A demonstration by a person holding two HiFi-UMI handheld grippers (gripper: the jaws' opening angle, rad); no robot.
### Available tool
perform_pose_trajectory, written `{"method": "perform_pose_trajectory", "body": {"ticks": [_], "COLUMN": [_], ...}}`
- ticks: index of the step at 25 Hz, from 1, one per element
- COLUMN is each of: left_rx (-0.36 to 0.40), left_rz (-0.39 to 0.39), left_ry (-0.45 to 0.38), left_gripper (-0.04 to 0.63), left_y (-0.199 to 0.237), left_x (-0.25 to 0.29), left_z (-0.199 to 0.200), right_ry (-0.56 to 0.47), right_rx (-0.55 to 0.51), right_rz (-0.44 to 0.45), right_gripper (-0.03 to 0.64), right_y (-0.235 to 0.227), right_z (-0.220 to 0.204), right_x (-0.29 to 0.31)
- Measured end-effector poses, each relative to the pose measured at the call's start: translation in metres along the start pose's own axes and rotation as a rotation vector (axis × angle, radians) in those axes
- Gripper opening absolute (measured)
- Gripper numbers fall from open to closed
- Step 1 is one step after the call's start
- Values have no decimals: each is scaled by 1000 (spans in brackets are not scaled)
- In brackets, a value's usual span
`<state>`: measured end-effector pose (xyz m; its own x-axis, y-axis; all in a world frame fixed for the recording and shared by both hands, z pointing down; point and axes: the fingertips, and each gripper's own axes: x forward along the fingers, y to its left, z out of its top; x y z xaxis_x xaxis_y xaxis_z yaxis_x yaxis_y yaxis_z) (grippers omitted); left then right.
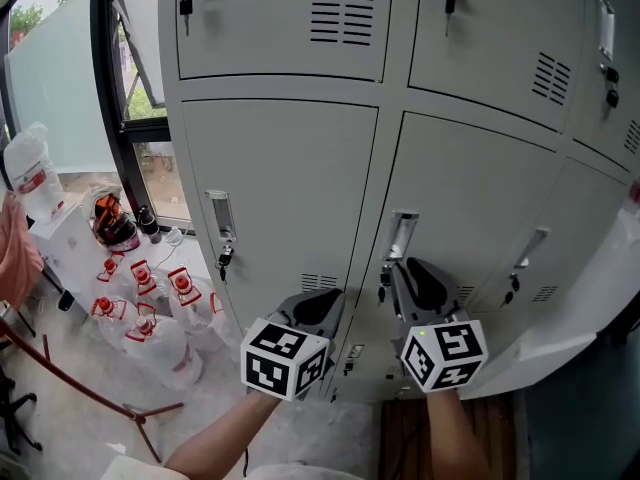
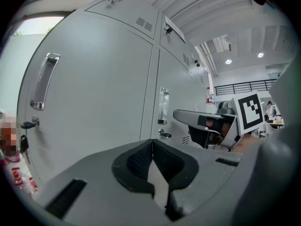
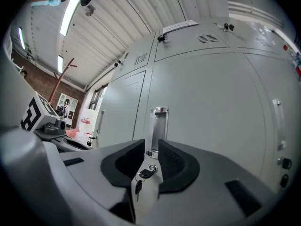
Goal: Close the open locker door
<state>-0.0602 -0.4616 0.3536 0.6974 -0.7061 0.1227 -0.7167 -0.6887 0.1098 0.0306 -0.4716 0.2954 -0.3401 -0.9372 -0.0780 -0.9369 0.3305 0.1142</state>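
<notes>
A bank of grey lockers [image 1: 290, 188] fills the far side of the scene. At its right end a pale locker door [image 1: 585, 313] looks swung out from the bank towards the near side. The doors further left lie flush.

The right hand-held gripper [image 3: 151, 147] points level at the middle door. Its jaws stand a narrow way apart with nothing gripped. Through the gap show that door's recessed metal handle [image 3: 157, 128] and, just under it, a lock with a key [image 3: 142, 174] hanging in it. Whether the tips touch the door cannot be told.

The left hand-held gripper [image 2: 152, 145] is just left of the right one, near the seam between two lower doors. Its jaws are together at the tips and hold nothing.

On the floor at the far left, clear bottles with red caps [image 1: 150, 308] stand beside a window [image 1: 140, 98].
</notes>
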Motion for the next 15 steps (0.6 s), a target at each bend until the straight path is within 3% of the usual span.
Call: {"method": "perform_pose_trajectory", "body": {"ticks": [15], "left_rx": [-14], "left_rz": [51], "left_ry": [-7], "left_gripper": [8], "left_y": [-55], "left_x": [-4], "left_z": [4], "right_ry": [53], "right_rx": [24], "right_rz": [24], "right_gripper": [49], "right_y": [-16], "right_z": [-13], "right_x": [-63]}}
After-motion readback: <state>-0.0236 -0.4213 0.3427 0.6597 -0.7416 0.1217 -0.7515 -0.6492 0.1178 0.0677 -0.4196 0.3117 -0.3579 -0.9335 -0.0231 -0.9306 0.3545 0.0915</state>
